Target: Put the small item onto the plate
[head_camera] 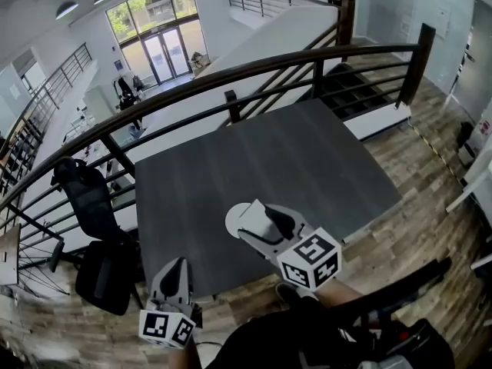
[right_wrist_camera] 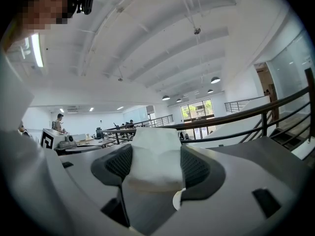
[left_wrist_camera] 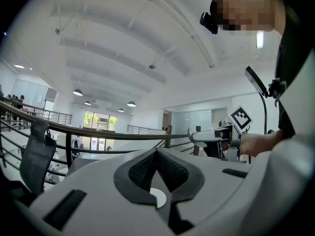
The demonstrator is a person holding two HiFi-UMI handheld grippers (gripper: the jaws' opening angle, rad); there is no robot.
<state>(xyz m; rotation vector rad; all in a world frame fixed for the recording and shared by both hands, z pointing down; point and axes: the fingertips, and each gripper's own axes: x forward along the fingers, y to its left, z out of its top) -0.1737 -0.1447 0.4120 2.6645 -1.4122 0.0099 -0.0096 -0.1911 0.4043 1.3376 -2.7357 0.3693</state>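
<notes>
A small white soft-looking item sits squeezed between the dark pads of my right gripper, which is shut on it. In the head view the right gripper hovers over the near edge of the dark grey table. Its tips are above a white plate, which it partly hides. The item itself is hidden there. My left gripper hangs lower left, off the table's front edge. Its jaws are shut with nothing between them. The left gripper view shows the right gripper from the side.
A dark railing curves behind the table, with a drop to a lower floor beyond. A black office chair and a black bag stand left of the table. Stairs descend at the back right. Wood flooring lies to the right.
</notes>
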